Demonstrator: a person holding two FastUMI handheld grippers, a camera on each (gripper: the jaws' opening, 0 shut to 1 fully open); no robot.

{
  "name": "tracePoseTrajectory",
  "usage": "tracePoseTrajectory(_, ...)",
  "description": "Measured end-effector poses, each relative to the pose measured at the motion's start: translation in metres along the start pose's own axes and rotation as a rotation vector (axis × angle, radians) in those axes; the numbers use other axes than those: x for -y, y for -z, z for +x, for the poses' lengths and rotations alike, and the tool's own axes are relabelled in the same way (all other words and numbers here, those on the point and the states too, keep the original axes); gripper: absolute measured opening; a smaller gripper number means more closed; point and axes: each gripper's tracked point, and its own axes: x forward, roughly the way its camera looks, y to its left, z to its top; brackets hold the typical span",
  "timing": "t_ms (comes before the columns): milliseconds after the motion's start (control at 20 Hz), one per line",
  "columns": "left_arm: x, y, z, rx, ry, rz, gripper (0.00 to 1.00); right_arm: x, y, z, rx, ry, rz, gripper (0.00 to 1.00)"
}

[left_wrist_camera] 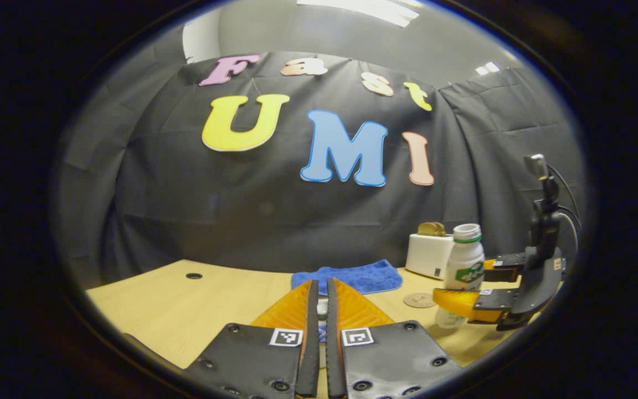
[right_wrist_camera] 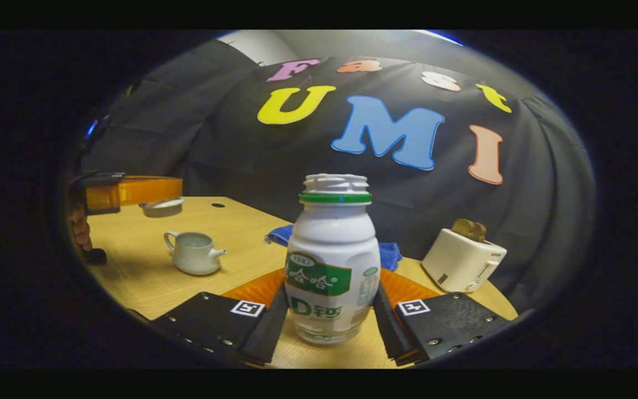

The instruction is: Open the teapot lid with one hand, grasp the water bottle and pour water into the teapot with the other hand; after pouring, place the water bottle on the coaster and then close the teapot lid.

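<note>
The right gripper (right_wrist_camera: 330, 318) has the water bottle (right_wrist_camera: 332, 260) between its two fingers, which flank the lower body; whether they press or only bracket it cannot be told. The bottle stands upright on the table (right_wrist_camera: 147, 277), long axis vertical, cap off. In the left gripper view the same bottle (left_wrist_camera: 463, 266) shows at the right, held low by the right gripper (left_wrist_camera: 477, 285).

The teapot (right_wrist_camera: 194, 252) sits open to the near left of the bottle, well apart, spout pointing toward the bottle. The left gripper (right_wrist_camera: 130, 191) holds the lid (right_wrist_camera: 162, 206) above and just left of the teapot, fingers clenched on it. In its own view the left gripper (left_wrist_camera: 320, 310) has its fingers nearly together on a small pale part of the lid (left_wrist_camera: 322, 307).

The coming move likely carries the bottle left to the teapot mouth. The path looks clear; the raised lid is the closest obstruction.

The coaster (left_wrist_camera: 420, 300), blue cloth (left_wrist_camera: 352, 275) and toaster (right_wrist_camera: 463, 259) lie far right
</note>
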Motion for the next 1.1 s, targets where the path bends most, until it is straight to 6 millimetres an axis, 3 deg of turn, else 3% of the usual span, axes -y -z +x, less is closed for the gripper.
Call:
tracePoseTrajectory(250,-0.018,0.034,0.030,-0.090,-0.026,-0.004,0.15,0.016,-0.006,-0.003,0.020,0.015,0.075,0.72)
tracePoseTrajectory(600,-0.012,0.063,0.042,-0.164,-0.003,-0.010,0.12,0.042,0.000,0.000,0.016,0.075,0.115,0.72)
tracePoseTrajectory(650,-0.013,0.063,0.043,-0.159,-0.003,-0.001,0.15,0.045,0.001,0.001,0.014,0.082,0.122,0.72)
tracePoseTrajectory(950,-0.015,0.066,0.041,-0.170,-0.020,0.015,0.12,0.062,0.010,0.011,-0.002,0.092,0.209,0.72)
tracePoseTrajectory(1000,-0.016,0.066,0.041,-0.170,-0.026,0.021,0.17,0.068,0.012,0.015,-0.014,0.095,0.221,0.72)
tracePoseTrajectory(1050,-0.016,0.065,0.039,-0.167,-0.028,0.031,0.10,0.073,0.014,0.021,-0.017,0.100,0.232,0.72)
tracePoseTrajectory(1100,-0.015,0.062,0.038,-0.155,-0.024,0.039,0.17,0.078,0.015,0.026,-0.022,0.110,0.242,0.72)
